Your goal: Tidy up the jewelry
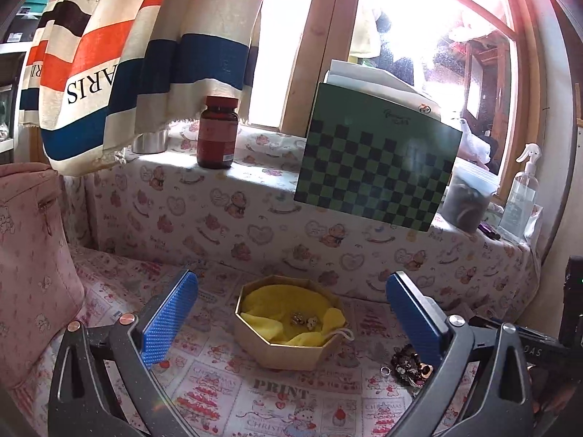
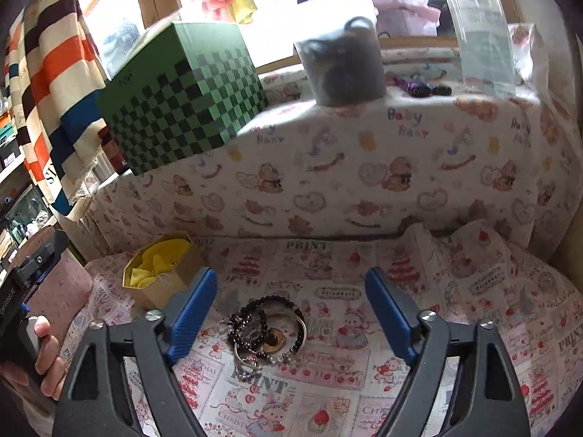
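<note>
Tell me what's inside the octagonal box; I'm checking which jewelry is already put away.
The octagonal box holds a crumpled yellow cloth with two small trinkets resting on it. Anything beneath the cloth's folds is hidden.

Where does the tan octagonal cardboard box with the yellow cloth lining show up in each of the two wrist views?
Left wrist view: the tan octagonal box sits low in the centre, between the left gripper's open jaws.
Right wrist view: the box sits at lower left, left of the right gripper.
Shared landmark: the green checkered box on the ledge behind.
</note>
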`<state>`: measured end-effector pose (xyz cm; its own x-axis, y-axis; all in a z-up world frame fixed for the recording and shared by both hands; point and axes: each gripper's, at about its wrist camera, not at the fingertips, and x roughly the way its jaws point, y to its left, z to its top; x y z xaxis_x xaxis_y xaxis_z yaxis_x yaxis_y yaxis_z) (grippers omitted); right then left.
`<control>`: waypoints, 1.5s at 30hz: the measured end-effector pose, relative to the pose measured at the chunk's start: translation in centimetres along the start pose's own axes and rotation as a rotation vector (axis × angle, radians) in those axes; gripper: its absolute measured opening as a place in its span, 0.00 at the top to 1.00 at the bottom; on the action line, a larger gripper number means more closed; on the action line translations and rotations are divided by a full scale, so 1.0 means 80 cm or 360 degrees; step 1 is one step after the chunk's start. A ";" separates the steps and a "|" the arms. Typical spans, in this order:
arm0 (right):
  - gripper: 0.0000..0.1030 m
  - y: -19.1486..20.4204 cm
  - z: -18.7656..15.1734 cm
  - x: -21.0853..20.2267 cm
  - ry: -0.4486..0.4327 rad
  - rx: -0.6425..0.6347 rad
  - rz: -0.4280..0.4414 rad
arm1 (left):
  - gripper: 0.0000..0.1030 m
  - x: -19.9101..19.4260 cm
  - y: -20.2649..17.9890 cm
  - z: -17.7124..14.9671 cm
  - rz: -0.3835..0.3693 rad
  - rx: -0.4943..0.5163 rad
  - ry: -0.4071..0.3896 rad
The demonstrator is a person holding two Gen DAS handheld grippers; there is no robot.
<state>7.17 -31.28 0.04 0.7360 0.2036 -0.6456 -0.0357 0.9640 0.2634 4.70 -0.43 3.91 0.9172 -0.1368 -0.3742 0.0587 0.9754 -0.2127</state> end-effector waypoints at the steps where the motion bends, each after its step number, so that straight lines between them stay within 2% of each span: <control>1: 0.39 -0.002 -0.003 0.009 0.0065 0.0009 -0.0005 | 0.01 0.000 0.002 0.000 0.0001 -0.0008 0.0002; 2: 0.46 -0.005 -0.006 0.019 0.0122 0.0019 -0.0001 | 0.01 0.000 0.003 0.001 0.0002 -0.0011 0.0002; 5: 0.50 -0.010 -0.017 0.046 0.0266 0.0064 -0.0015 | 0.01 0.000 0.002 0.001 0.0015 -0.0004 -0.0005; 7: 0.62 -0.007 -0.022 0.058 0.0317 0.0039 -0.0022 | 0.01 -0.001 0.001 0.001 0.0019 0.0001 -0.0011; 8: 0.67 -0.005 -0.024 0.063 0.0328 0.0024 -0.0036 | 0.01 -0.003 0.001 0.002 0.0011 0.0001 -0.0016; 10: 0.71 0.001 -0.029 0.069 0.0322 -0.0013 -0.0071 | 0.01 -0.008 0.002 0.004 -0.0004 -0.0006 -0.0037; 13: 0.88 0.010 -0.032 0.075 0.0309 -0.0071 -0.0085 | 0.01 -0.013 0.004 0.007 0.0004 -0.0004 -0.0068; 15: 0.92 0.010 -0.033 0.076 0.0290 -0.0071 -0.0089 | 0.01 -0.013 0.005 0.008 0.0004 -0.0013 -0.0064; 17: 0.94 0.014 -0.033 0.071 0.0238 -0.0094 -0.0130 | 0.01 -0.012 0.007 0.007 -0.0005 -0.0025 -0.0051; 20: 0.94 0.020 -0.029 0.046 0.0055 -0.0154 -0.0199 | 0.01 -0.013 0.006 0.007 -0.0003 -0.0016 -0.0059; 23: 0.94 0.037 -0.029 0.021 -0.0155 -0.0296 -0.0296 | 0.01 -0.018 0.003 0.007 0.0013 0.0011 -0.0094; 25: 0.94 0.047 -0.031 0.008 -0.0266 -0.0374 -0.0311 | 0.01 -0.021 0.000 0.007 0.0027 0.0030 -0.0113; 29: 0.95 0.073 -0.037 -0.009 -0.0475 -0.0580 -0.0509 | 0.01 -0.023 -0.004 0.007 0.0039 0.0056 -0.0125; 31: 0.95 0.082 -0.040 -0.019 -0.0552 -0.0678 -0.0514 | 0.01 -0.024 -0.005 0.006 0.0039 0.0062 -0.0128; 33: 0.95 0.082 -0.037 -0.031 -0.0598 -0.0657 -0.0429 | 0.01 -0.025 -0.006 0.007 0.0034 0.0066 -0.0129; 38: 0.95 0.072 -0.026 -0.076 -0.0675 -0.0483 -0.0058 | 0.01 -0.023 -0.009 0.006 -0.0020 0.0076 -0.0096; 40: 0.95 0.064 -0.017 -0.087 -0.0642 -0.0370 0.0126 | 0.01 -0.012 -0.012 0.005 -0.0155 0.0078 0.0019; 42: 0.95 0.062 -0.015 -0.094 -0.0614 -0.0316 0.0258 | 0.05 0.001 -0.016 0.000 -0.0342 0.0055 0.0166; 45: 0.95 0.070 -0.019 -0.095 -0.0577 -0.0328 0.0342 | 0.24 0.022 -0.031 -0.014 -0.0634 0.0018 0.0421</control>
<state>0.37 -27.15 5.36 0.8846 0.3649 -0.2904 -0.3197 0.9279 0.1919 5.72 -3.29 2.76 0.6909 -0.5383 -0.4826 0.3909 0.8397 -0.3771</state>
